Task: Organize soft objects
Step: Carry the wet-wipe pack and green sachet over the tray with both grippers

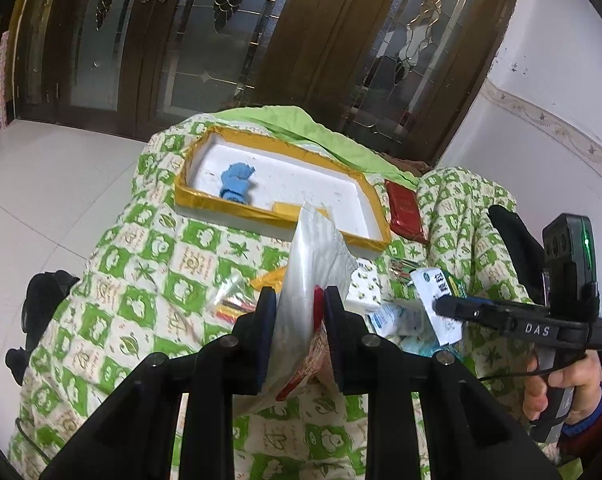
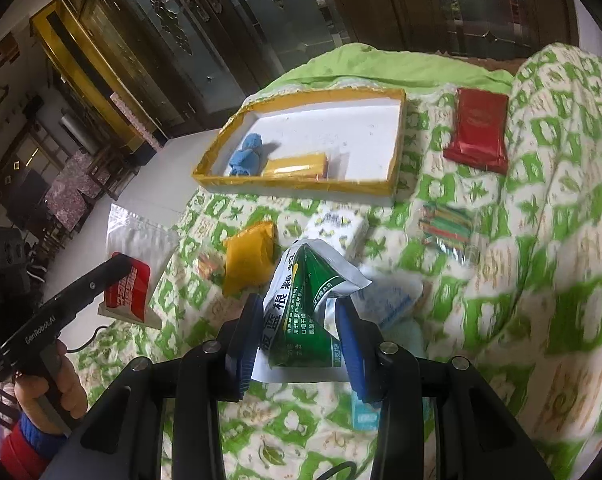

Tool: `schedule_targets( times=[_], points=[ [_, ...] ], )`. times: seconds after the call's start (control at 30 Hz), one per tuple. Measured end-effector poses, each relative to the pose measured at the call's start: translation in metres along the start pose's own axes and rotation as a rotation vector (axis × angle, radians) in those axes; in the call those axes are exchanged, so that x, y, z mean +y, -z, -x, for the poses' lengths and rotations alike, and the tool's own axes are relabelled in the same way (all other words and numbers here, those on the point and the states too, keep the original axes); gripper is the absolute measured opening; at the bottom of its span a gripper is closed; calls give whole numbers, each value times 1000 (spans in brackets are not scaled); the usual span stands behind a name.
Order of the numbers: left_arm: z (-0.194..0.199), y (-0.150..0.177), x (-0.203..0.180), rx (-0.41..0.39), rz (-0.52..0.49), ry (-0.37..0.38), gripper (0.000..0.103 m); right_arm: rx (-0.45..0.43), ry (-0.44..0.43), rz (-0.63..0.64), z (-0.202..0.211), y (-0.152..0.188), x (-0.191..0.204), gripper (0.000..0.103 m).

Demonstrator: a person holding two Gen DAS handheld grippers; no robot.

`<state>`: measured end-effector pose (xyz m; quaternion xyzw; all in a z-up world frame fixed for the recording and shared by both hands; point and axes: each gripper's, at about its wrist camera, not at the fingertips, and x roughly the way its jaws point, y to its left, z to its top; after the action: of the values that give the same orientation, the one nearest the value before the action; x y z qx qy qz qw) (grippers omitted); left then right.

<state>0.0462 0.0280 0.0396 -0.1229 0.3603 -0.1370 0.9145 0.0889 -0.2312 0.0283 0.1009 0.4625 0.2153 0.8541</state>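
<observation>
I am holding a clear plastic pouch with a red label [image 1: 313, 280] in my left claw [image 1: 297, 320] and a crumpled green-and-white foil sachet [image 2: 305, 312] in my right claw [image 2: 297, 344]; the yellow-rimmed white tray [image 2: 397, 152] is lying straight ahead, long axis left-right, nearer my right.

Both fisheye cameras sit close behind their own jaws, angled down across the green patterned quilt [image 1: 149, 264] toward the glazed doors [image 2: 229, 20]. Both views share the yellow-rimmed tray [image 1: 205, 196], seen from either side.
</observation>
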Motion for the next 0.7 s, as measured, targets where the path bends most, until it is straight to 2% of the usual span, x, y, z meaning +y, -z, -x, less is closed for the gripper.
schedule_targets(
  times=[0.27, 0.7],
  points=[
    [2, -21, 9, -21, 7, -29, 24, -25, -12, -15, -9, -29, 6, 40],
    [-8, -43, 23, -32, 23, -48, 24, -2, 12, -25, -38, -53, 5, 40]
  ],
)
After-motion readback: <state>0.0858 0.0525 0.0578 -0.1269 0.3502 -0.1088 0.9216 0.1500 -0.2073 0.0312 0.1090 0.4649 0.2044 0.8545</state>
